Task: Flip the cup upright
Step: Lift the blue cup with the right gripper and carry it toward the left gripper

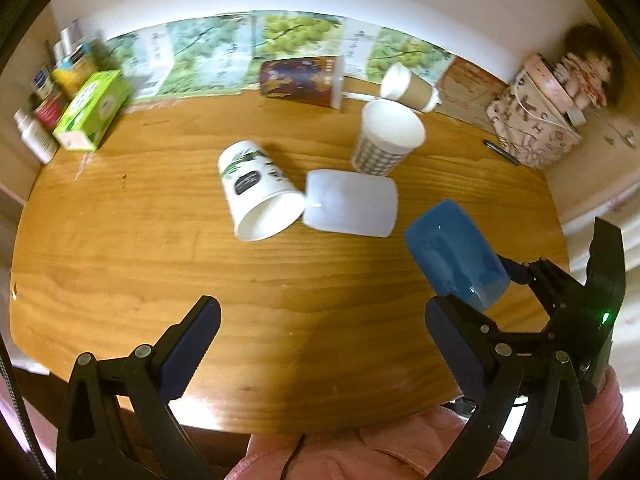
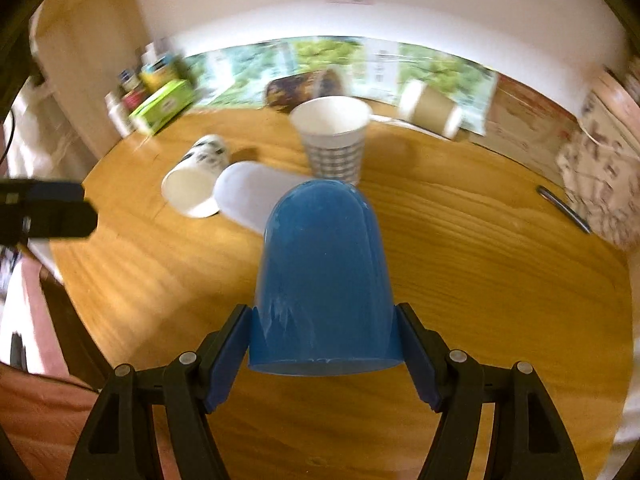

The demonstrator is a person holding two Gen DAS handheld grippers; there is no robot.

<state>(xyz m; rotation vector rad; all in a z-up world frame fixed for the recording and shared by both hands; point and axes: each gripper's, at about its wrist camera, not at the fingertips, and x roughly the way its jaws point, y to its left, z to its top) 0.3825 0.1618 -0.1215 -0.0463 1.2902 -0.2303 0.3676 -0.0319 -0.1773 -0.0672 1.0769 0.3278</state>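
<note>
My right gripper (image 2: 324, 344) is shut on a blue plastic cup (image 2: 324, 280), gripped near its rim with its closed base pointing away, held above the wooden table (image 2: 480, 280). In the left wrist view the blue cup (image 1: 456, 252) hangs tilted at the right in the right gripper (image 1: 516, 280). My left gripper (image 1: 324, 344) is open and empty over the table's near edge. A white translucent cup (image 1: 352, 202) lies on its side mid-table, beside a white leaf-printed paper cup (image 1: 256, 188), also on its side. A checked paper cup (image 1: 386, 138) stands upright.
A brown lidded coffee cup (image 1: 412, 88) and a dark tin (image 1: 300, 80) lie at the back. A green box (image 1: 94, 110) and bottles (image 1: 36, 136) stand at back left. A patterned bag (image 1: 532, 120) and a pen (image 1: 502, 152) are at the right.
</note>
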